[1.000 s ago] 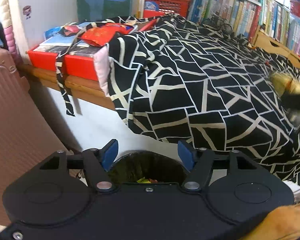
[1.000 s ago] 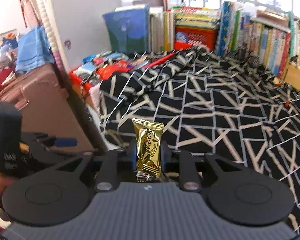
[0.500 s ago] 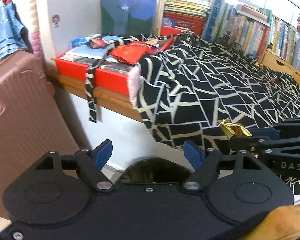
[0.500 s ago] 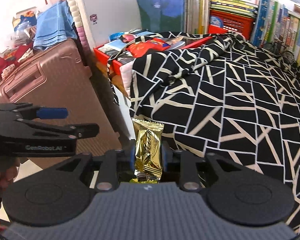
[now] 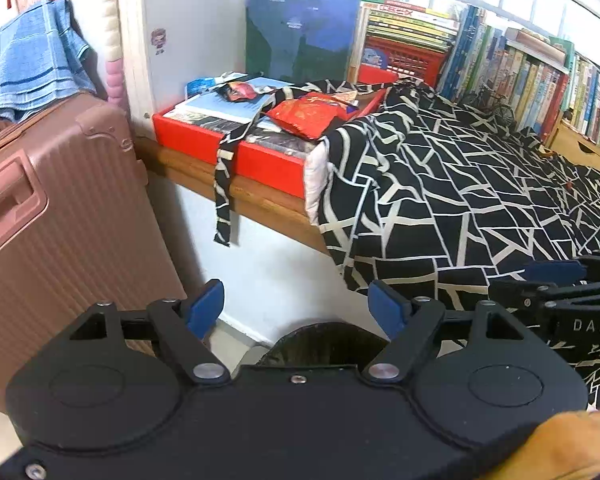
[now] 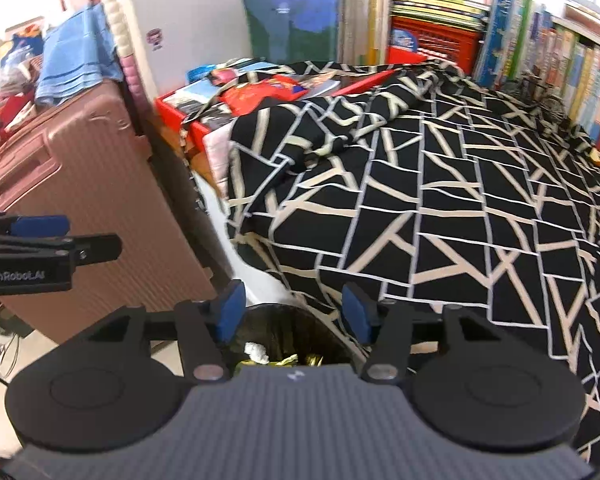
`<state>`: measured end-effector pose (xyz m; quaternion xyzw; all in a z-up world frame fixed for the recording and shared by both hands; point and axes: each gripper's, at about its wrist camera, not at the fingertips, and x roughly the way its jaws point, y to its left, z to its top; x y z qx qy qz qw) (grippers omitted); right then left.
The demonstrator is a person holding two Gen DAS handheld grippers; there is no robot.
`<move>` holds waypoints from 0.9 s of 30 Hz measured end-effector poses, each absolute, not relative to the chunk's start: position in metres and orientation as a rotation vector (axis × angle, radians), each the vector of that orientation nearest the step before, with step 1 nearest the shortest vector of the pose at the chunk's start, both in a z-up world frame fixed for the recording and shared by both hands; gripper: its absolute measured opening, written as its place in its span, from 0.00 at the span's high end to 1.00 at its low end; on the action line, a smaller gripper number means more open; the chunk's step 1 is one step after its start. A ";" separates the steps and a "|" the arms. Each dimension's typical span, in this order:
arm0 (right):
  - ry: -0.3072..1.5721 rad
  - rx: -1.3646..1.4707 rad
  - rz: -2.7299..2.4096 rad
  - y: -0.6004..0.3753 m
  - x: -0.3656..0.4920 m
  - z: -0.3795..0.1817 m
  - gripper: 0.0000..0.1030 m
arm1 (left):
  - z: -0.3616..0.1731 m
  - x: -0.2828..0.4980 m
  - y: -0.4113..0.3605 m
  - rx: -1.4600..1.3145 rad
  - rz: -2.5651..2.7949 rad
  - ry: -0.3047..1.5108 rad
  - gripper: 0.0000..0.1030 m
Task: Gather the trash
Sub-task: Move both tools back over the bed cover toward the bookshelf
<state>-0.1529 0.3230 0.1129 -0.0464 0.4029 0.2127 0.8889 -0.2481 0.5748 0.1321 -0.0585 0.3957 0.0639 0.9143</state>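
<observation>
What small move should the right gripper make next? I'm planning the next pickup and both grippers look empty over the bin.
Probably lift the right gripper back toward the patterned blanket: its jaws have just been opening, nothing is between them, and gold wrappers lie in the bin below.

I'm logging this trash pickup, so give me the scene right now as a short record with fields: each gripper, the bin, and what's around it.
right gripper: jaws open, just been opening, nothing between them, poised over the bin
left gripper: jaws open, empty
trash bin: dark, on the floor against the bed, holding a white wad and gold wrappers
bedspread: black with cream lines, hanging over the bed's edge beside the bin
suitcase: pink, upright, left of the bin
red tray: on the wooden ledge, holding papers and a red packet
</observation>
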 end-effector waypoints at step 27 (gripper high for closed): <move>0.463 0.089 0.193 0.199 -0.136 0.280 0.07 | 0.308 -0.147 0.475 0.056 -0.199 0.570 0.17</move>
